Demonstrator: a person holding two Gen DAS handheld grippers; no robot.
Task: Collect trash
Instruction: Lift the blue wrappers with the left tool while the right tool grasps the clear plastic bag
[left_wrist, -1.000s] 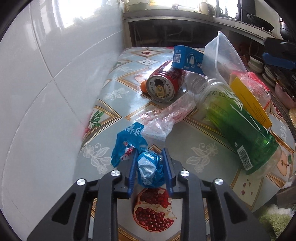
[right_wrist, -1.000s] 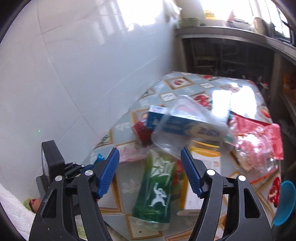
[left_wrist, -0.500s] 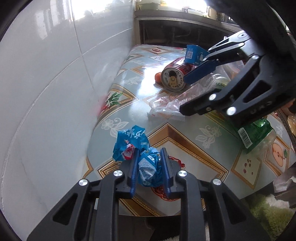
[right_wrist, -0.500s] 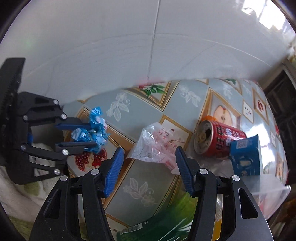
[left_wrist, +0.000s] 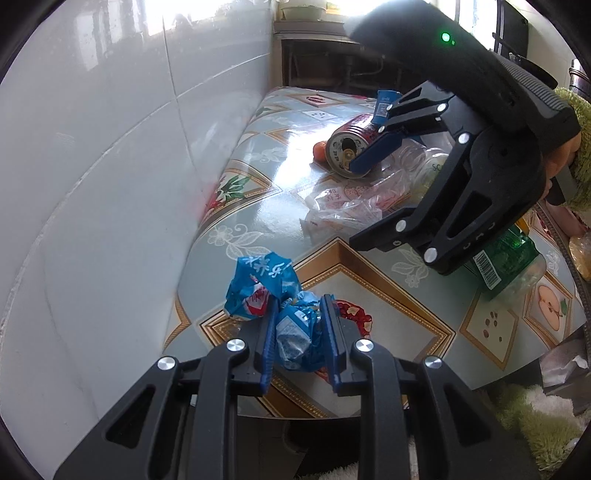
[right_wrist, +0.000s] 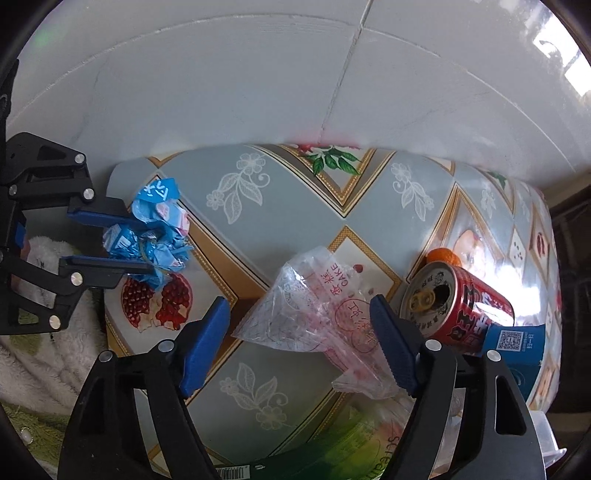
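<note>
My left gripper (left_wrist: 299, 314) is shut on a crumpled blue wrapper (left_wrist: 291, 332), held over the near corner of the patterned table (left_wrist: 369, 295). The right wrist view has the same gripper (right_wrist: 142, 240) and wrapper (right_wrist: 155, 240) at its left. My right gripper (right_wrist: 299, 306) points down over a clear plastic bag with red print (right_wrist: 317, 295). Its jaws are opening and straddle the bag without touching it. From the left wrist view the right gripper (left_wrist: 356, 205) hangs just above that bag (left_wrist: 343, 210).
A red can (right_wrist: 461, 306) lies on its side beside a small orange (right_wrist: 443, 254) and a blue box (right_wrist: 513, 343). A green bottle (left_wrist: 509, 254) lies under the right gripper. A white tiled wall (left_wrist: 110, 147) borders the table. Fluffy fabric (right_wrist: 37, 350) lies below the table edge.
The right gripper swung in over the table, rolled, dropped toward the clear bag, and its jaws widened. The left gripper drew back to the table's near corner, still holding the blue wrapper.
</note>
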